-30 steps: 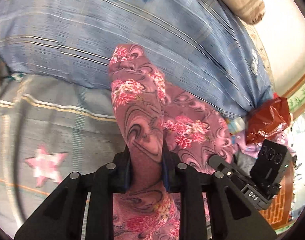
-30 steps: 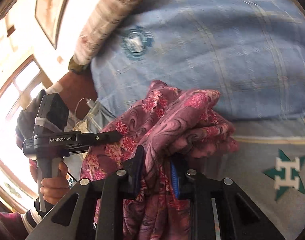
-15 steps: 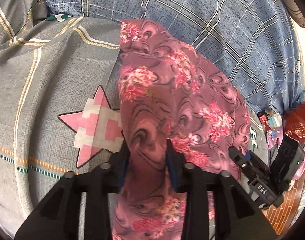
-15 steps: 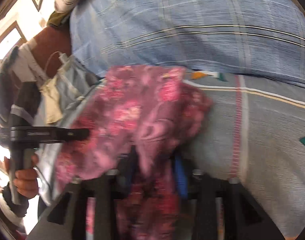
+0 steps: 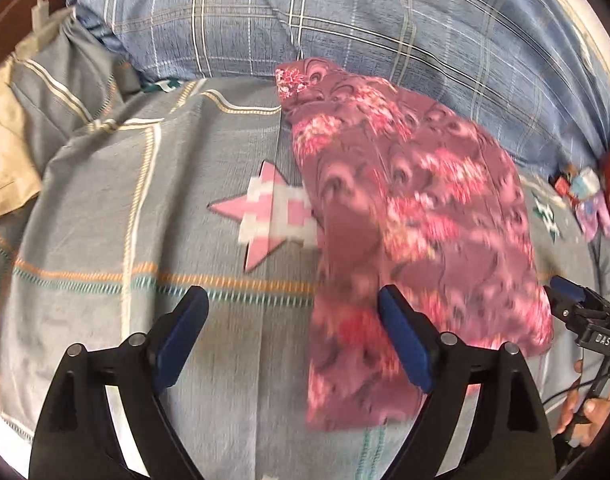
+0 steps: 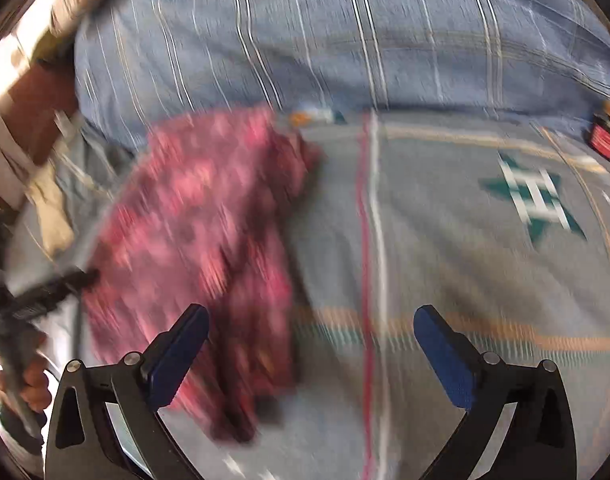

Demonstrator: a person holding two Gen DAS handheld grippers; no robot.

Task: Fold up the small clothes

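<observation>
A mauve floral garment (image 5: 417,216) lies folded flat on the grey bed sheet (image 5: 105,208), its far end against the blue plaid pillow. My left gripper (image 5: 293,332) is open and empty; its right finger hovers over the garment's near left edge. In the right wrist view the same garment (image 6: 201,248) lies blurred at the left. My right gripper (image 6: 311,344) is open and empty over bare sheet, just right of the garment. The other gripper (image 5: 585,320) shows at the right edge of the left wrist view.
A blue plaid pillow (image 5: 385,20) runs along the back. A pink star patch (image 5: 273,216) sits left of the garment, a teal star (image 6: 533,196) to its right. Small toys and pink items (image 5: 589,196) lie at far right. A beige cloth (image 5: 5,160) lies at far left.
Both grippers were shut on the garment and lowered it onto the sheet. Both have now opened and let go; the garment lies flat. The right wrist view is blurred from motion.
</observation>
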